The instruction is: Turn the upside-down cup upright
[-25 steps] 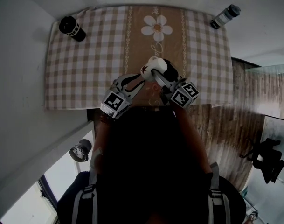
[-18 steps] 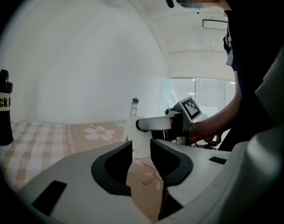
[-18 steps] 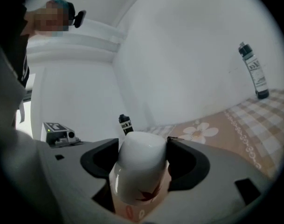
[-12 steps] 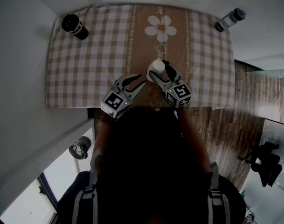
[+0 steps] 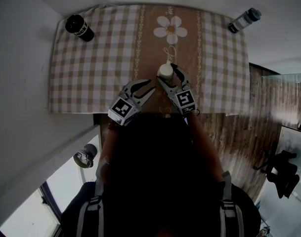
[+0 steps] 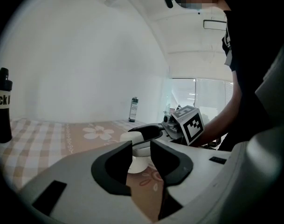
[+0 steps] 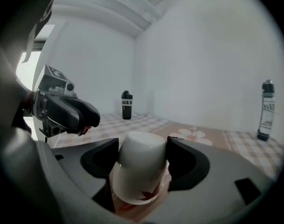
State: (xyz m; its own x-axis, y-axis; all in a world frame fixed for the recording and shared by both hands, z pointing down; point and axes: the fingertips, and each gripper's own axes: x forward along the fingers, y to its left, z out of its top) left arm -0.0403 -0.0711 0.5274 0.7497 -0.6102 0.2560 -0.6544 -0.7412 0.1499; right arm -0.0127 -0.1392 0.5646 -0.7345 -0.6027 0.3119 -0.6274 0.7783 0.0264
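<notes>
One white cup (image 7: 141,171) is sitting between the two jaws of the right tool (image 5: 166,74), near the front edge of the tabletop (image 5: 224,14), about at the middle of its width. In the right gripper view the closed end of the cup is pointing up and away, and the wider rim, with a small red leaf printed near it, is lying lower and nearer to the camera, so the cup is showing as bottom-up and a little tilted. Both dark pads are pressing on its sides, one on each side, so this tool is pinching the cup. Whether the rim is resting on the cloth (image 5: 91,58) cannot be told.

The left tool (image 5: 152,85) is hanging just beside the right one, to its left, and is pointing toward the cup without touching it. Its jaws are standing a little apart and nothing is between them; the cup is showing only beyond their gap in the left gripper view.

The cloth is covering the tabletop with beige and white checks, and a brown band with a white flower (image 5: 170,31) is running down its middle. At the far left corner a black bottle (image 5: 78,28) is standing upright, and at the far right corner a pale bottle (image 5: 245,19) with a dark cap is standing too, both well apart from the cup.
</notes>
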